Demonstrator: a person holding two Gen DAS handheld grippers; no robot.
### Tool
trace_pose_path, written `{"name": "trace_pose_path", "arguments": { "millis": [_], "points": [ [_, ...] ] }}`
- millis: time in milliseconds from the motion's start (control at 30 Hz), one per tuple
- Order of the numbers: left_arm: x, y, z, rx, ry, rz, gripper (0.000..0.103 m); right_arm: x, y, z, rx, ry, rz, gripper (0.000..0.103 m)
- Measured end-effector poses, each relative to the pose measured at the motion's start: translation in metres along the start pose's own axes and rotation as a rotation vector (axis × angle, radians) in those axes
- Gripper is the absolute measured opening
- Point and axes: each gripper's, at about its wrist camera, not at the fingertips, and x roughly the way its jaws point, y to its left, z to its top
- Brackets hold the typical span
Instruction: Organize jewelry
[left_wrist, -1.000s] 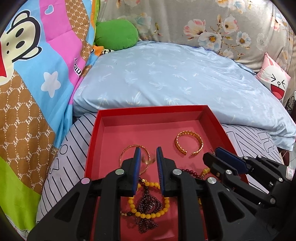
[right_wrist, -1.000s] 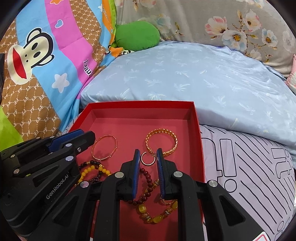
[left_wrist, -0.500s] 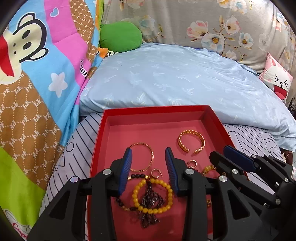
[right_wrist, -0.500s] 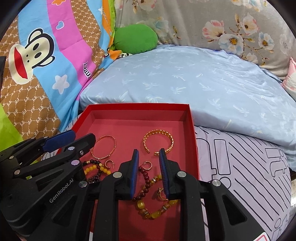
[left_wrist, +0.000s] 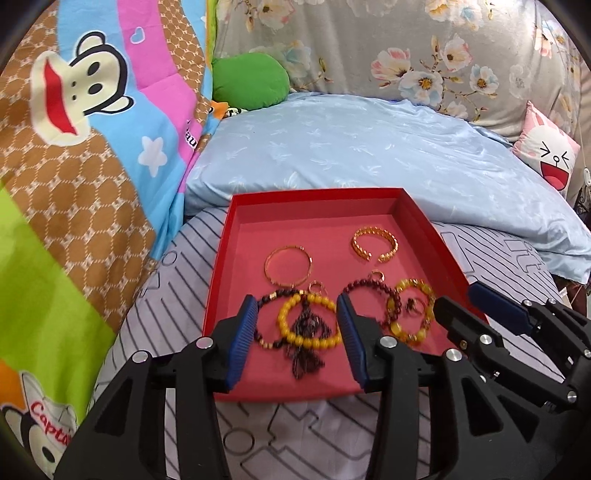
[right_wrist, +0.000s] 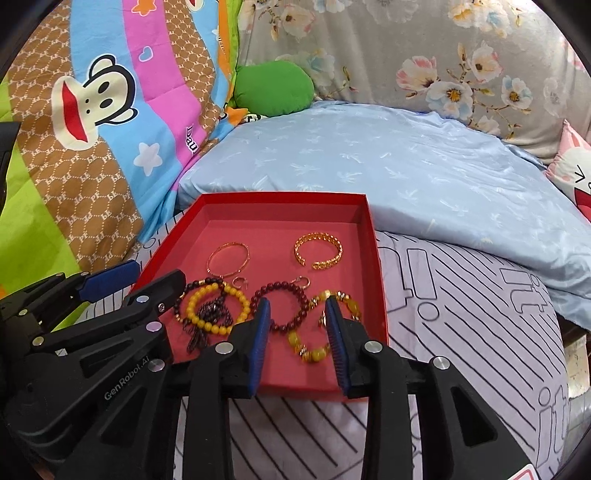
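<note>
My left gripper (left_wrist: 295, 325) & right gripper (right_wrist: 297, 328) both have jaws opening, part-wide, nothing held; all jewelry sits in the red box (left_wrist: 221, 258) on the bed. Risk: the left pieces overlap, yellow beads (left_wrist: 308, 321) over the tassel (left_wrist: 303, 354), so one pinch could drag several. On the right, the tiny rings (right_wrist: 304, 282) could slip the pads.

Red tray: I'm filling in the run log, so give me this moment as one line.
scene: red tray on bed | contents: bracelets, bangles, small rings | left gripper: opening, empty | right gripper: opening, empty | held: nothing
</note>
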Motion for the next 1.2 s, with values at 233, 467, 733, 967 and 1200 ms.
{"name": "trace_pose_path", "arguments": {
  "millis": [233,467,733,967,1200],
  "points": [
    [-0.023,0.001,-0.024,-0.001,-0.015,0.028,0.052,-0.023,0.001,-0.024,0.004,-0.010,-0.022,0.040],
    [-0.035,0.001,-0.044,-0.005,-0.017,0.048,0.059,-0.038,-0.003,-0.048,0.012,-0.026,-0.078,0.055],
    [-0.042,0.007,-0.064,-0.038,-0.012,0.081,0.079,-0.045,-0.011,-0.064,0.033,-0.023,-0.093,0.069],
    [-0.044,0.013,-0.078,-0.068,-0.025,0.102,0.093,-0.047,-0.017,-0.078,0.073,-0.025,-0.089,0.081],
    [-0.040,0.011,-0.088,-0.057,-0.019,0.123,0.093,-0.044,-0.015,-0.088,0.067,-0.023,-0.104,0.082]
  ]
}}
